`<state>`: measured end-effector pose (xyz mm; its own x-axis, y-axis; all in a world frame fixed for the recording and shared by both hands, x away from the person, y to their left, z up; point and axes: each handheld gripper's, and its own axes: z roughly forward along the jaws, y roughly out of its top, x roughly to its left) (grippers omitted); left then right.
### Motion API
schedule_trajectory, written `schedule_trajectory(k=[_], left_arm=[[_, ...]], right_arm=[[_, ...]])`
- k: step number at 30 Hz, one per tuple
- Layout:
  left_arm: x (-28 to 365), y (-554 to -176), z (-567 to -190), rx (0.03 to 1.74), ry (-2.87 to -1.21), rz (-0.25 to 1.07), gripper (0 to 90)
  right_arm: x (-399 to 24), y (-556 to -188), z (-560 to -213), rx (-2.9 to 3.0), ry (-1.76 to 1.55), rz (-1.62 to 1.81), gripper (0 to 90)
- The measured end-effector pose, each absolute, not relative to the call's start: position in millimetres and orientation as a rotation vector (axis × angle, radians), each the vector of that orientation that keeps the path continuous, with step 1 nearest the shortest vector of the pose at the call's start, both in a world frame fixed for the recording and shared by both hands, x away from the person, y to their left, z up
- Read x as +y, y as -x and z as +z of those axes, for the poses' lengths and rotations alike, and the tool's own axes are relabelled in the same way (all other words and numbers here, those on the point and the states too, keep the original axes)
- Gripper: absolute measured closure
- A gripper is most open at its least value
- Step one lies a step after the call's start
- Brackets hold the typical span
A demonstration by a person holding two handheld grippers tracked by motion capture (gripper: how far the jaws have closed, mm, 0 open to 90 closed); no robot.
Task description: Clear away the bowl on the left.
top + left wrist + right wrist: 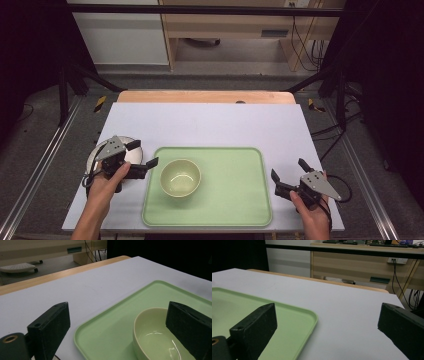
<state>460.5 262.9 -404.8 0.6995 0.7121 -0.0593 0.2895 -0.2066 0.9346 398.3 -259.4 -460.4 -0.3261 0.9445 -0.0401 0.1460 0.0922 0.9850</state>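
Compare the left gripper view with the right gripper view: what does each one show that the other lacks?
Left gripper view alone: the pale bowl on the green tray, with one jaw of the open left tongs in front of it. Right gripper view alone: the tray's rounded corner, a wall socket with hanging cables, and the open right tongs with nothing between them. Both share the tray and the white table top.

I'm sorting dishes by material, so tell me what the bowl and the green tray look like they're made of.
The bowl looks like glazed ceramic or glossy melamine: pale yellow-green, with sharp light reflections inside, seen in the left gripper view. I cannot tell which. The green tray looks like moulded plastic with a satin finish: even colour, rounded corners, raised rim, soft sheen.
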Motion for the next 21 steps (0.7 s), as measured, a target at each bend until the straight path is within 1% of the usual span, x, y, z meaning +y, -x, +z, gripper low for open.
schedule_trajectory(k=[21], left_arm=[[297.2,-450.1,-422.1,0.803,-1.778,0.493,4.0]], right_arm=[[-258.2,-398.6,-460.6,1.605,-1.101,1.317,2.5]])
